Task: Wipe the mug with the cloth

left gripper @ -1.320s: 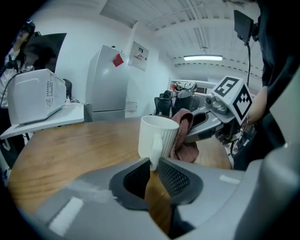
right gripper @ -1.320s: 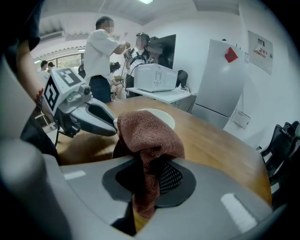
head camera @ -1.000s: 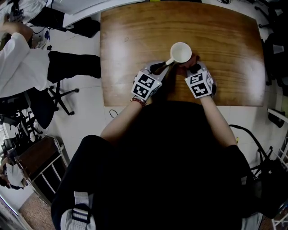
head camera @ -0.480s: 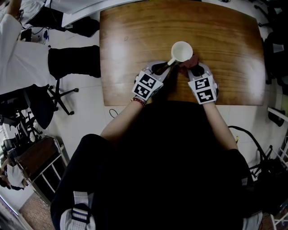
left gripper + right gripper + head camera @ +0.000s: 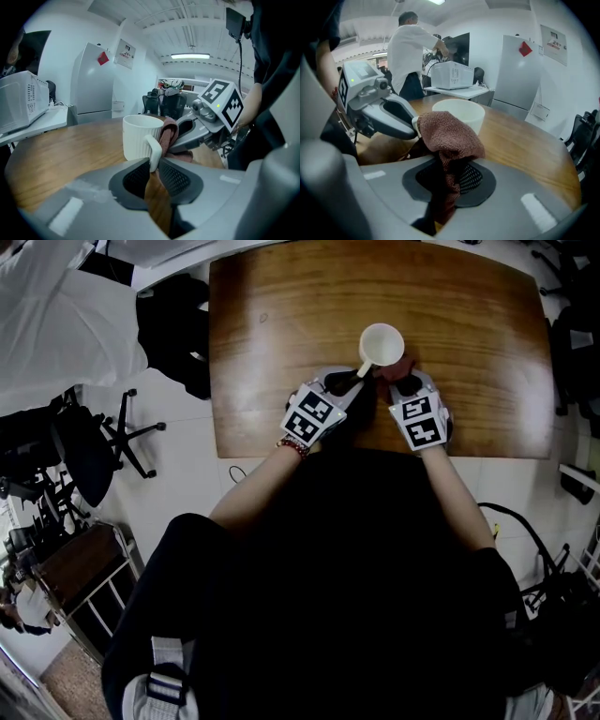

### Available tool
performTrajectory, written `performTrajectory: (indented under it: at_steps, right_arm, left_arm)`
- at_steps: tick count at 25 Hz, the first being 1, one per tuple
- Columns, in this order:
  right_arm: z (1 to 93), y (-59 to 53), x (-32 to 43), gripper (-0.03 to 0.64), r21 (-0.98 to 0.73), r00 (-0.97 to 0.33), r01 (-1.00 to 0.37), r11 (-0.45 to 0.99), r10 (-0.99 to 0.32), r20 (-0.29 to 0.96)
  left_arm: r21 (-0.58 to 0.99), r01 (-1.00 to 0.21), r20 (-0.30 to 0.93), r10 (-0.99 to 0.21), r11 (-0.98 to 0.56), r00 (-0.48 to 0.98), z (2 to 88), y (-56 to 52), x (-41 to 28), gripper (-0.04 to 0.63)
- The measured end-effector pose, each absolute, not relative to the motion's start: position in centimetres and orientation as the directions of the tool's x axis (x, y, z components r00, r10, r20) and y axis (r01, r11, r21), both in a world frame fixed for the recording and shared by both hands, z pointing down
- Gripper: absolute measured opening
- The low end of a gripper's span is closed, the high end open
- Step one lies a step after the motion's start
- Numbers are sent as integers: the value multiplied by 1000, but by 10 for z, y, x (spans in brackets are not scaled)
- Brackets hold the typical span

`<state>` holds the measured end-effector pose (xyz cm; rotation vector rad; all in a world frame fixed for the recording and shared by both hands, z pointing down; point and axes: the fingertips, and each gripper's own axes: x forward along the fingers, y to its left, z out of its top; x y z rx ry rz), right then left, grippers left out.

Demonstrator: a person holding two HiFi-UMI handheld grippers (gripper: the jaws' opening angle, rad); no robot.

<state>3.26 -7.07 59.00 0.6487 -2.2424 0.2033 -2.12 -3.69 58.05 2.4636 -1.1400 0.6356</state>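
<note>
The left claw (image 5: pixel 152 166) is clamped on the handle (image 5: pixel 153 151) of a cream-white mug (image 5: pixel 138 136), its two dark, mesh-patterned pads closed on either side of the loop. The mug stands upright, its outer wall ribbed with fine vertical flutes, its rim smooth and round, and the inside as pale as the outside when seen from the head view. Its base is hidden behind the claw, so contact with the wood cannot be confirmed.

The right claw (image 5: pixel 450 180) is shut on a reddish-brown cloth (image 5: pixel 447 136) of coarse knit weave. The cloth bunches up out of the jaws into a rounded wad and is pressed against the mug's side just beside the handle, reaching up near the rim.

Both tools meet at the near edge of a wooden worktop (image 5: pixel 281 324), a glossy brown slab with rounded corners. The mug sits towards the middle of that front edge, with the left claw coming in from the person's left and the right claw from the right. Each one carries a cube with black-and-white square markers.

Beyond the worktop, a person in a white shirt (image 5: pixel 410 51) stands by a white microwave (image 5: pixel 452 75) on a side counter. A white refrigerator (image 5: pixel 93 79) is against the far wall, and a black office chair (image 5: pixel 94 442) is on the pale floor to the left.
</note>
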Motion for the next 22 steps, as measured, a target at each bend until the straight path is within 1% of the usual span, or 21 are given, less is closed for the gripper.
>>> performTrajectory:
  at_steps: [3, 6, 12, 15, 22]
  right_arm:
    - [602, -68, 33, 58, 62, -552, -485, 872, -360, 752]
    - [598, -66, 32, 58, 61, -554, -482, 874, -357, 752]
    - [557, -53, 30, 58, 68, -611, -463, 884, -374, 697]
    - [550, -54, 28, 58, 87, -619, -445, 892, -376, 690]
    - [584, -60, 21, 58, 124, -570, -399, 909, -351, 743]
  left_arm:
    - [131, -778, 543, -612, -614, 575, 582, -38, -19, 67]
    - [136, -775, 546, -606, -618, 579, 582, -39, -19, 69]
    - [170, -739, 530, -571, -652, 626, 581, -35, -8, 70]
    - [193, -721, 518, -555, -666, 651, 581, -36, -1, 69]
    - [217, -717, 504, -553, -663, 664, 578, -36, -2, 56]
